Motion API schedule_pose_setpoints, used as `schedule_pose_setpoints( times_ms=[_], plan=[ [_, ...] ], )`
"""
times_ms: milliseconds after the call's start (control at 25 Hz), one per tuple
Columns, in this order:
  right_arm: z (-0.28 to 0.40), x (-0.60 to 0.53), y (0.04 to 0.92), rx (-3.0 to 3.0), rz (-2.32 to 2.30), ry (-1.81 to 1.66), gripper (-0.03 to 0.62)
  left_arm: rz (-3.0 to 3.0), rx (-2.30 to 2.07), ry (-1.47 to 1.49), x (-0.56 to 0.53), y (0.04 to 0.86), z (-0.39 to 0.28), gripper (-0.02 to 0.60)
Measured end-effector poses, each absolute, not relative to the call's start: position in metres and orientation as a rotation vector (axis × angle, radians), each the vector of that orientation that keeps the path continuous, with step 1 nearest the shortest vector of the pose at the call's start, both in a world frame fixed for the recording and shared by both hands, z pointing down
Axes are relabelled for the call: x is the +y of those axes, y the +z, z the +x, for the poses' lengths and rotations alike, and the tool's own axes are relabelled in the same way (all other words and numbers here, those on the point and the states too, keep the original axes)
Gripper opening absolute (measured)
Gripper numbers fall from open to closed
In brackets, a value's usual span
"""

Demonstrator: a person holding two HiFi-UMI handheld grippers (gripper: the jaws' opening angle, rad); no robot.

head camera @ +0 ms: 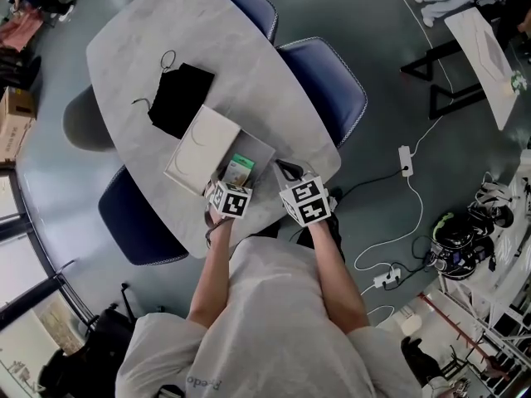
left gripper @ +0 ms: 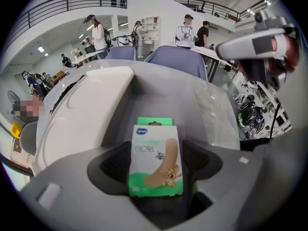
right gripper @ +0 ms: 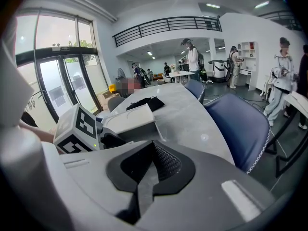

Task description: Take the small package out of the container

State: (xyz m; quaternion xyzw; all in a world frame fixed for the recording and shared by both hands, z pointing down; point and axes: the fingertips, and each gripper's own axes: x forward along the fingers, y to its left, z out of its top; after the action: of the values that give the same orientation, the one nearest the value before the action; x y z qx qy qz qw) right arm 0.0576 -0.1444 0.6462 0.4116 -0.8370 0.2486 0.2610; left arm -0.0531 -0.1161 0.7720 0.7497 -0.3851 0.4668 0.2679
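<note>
At gray table (head camera: 149, 48), L gripper (left gripper: 156, 163) pinches small package (head camera: 240, 169) by open container (head camera: 202, 149); R gripper (right gripper: 144, 177) is empty, tongs pressed together.

bright even ceiling lighting, soft shadows; fisheye edge distortion, near foreground blurred.

Head view looks steeply down; both gripper views share the table (head camera: 141, 48).
</note>
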Motion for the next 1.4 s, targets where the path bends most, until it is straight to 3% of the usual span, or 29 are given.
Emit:
schedule_pose_setpoints(
  times_ms=[1400],
  plan=[
    [0.049, -0.132, 0.65, -2.238, 1.101, 0.668, 0.003, 2.023, -1.049, 1.278, -0.122, 0.775, -0.049, 0.374]
  ],
)
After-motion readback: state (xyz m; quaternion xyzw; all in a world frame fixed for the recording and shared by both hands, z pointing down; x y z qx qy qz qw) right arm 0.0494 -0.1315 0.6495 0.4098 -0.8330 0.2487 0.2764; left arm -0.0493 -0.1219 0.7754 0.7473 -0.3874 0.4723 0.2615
